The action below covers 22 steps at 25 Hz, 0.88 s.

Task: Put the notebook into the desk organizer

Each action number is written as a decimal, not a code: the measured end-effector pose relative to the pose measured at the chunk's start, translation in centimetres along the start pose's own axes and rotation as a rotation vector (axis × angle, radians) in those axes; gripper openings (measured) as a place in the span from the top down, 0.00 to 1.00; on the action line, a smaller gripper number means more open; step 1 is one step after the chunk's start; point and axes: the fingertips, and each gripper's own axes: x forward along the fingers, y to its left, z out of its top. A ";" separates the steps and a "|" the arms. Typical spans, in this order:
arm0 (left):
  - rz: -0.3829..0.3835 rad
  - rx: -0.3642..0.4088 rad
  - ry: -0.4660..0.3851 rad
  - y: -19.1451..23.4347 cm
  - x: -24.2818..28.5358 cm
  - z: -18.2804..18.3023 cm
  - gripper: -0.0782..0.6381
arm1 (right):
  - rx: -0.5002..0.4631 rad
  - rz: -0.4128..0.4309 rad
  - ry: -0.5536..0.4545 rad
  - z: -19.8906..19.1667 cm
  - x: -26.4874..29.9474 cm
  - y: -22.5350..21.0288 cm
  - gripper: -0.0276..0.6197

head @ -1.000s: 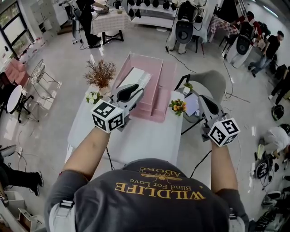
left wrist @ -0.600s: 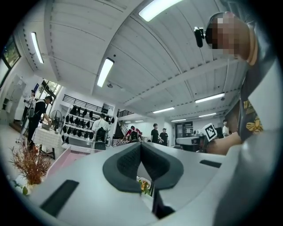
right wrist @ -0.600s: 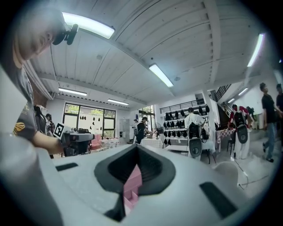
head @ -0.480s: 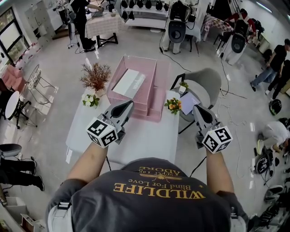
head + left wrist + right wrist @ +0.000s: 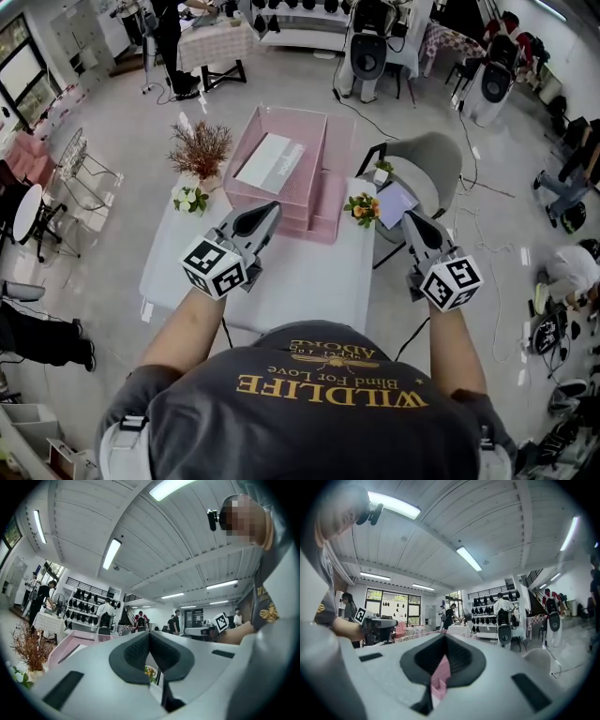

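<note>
Two hand-held grippers are held level over the near side. The left hand-held gripper (image 5: 269, 207) is above the one white table (image 5: 309, 281), its jaws pressed together on nothing. The right hand-held gripper (image 5: 410, 218) is just off the table's right edge, its jaws likewise together and empty.

Two small bouquets stand on the table, the left bouquet (image 5: 192, 200) by the left edge and the right bouquet (image 5: 364, 210) at the far right corner. One dried plant (image 5: 199, 147) stands at the far left corner.

Between them, at the far edge, sits one pink desk organizer (image 5: 330, 208). The single notebook (image 5: 270, 161) lies flat in its top tray.

Beyond that are one grey chair (image 5: 427, 169), the pale floor (image 5: 122, 141), further tables and several people.
</note>
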 end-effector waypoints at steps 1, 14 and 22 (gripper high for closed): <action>-0.001 0.005 0.001 -0.1 0.1 0.0 0.89 | 0.001 0.001 -0.001 0.0 0.0 0.0 0.96; -0.007 0.049 0.021 -0.6 0.0 -0.2 0.89 | -0.019 0.010 0.002 -0.1 0.1 0.1 0.96; -0.010 0.055 0.026 -0.7 0.0 0.1 0.89 | -0.028 0.015 0.010 0.2 0.2 0.3 0.96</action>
